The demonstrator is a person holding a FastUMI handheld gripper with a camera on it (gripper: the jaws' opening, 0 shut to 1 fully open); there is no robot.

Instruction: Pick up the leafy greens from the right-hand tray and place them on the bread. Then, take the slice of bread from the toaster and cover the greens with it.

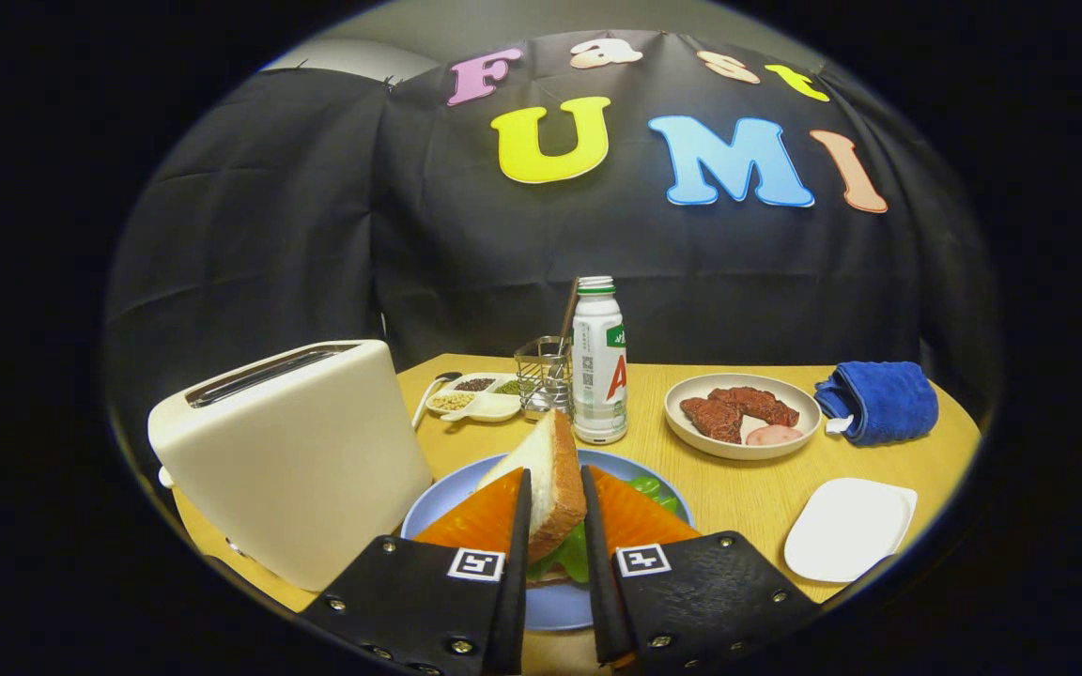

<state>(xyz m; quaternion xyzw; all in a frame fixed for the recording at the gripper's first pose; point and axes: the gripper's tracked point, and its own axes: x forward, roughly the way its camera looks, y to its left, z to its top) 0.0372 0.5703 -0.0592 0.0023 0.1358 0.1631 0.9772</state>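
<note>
From where I'm driving this, everything sits on a yellowish wooden table (738, 488). On the near left there's a cream toaster (292, 460), and a blue plate (447, 502) right beside it. Further back I see a small divided dish of seeds (475, 399) with a spoon (433, 390), a wire caddy (543, 376) and a white bottle with a green cap (598, 361). Off right: a bowl of meat (741, 415), a folded blue towel (879, 402), and an empty white tray (848, 529).
</note>
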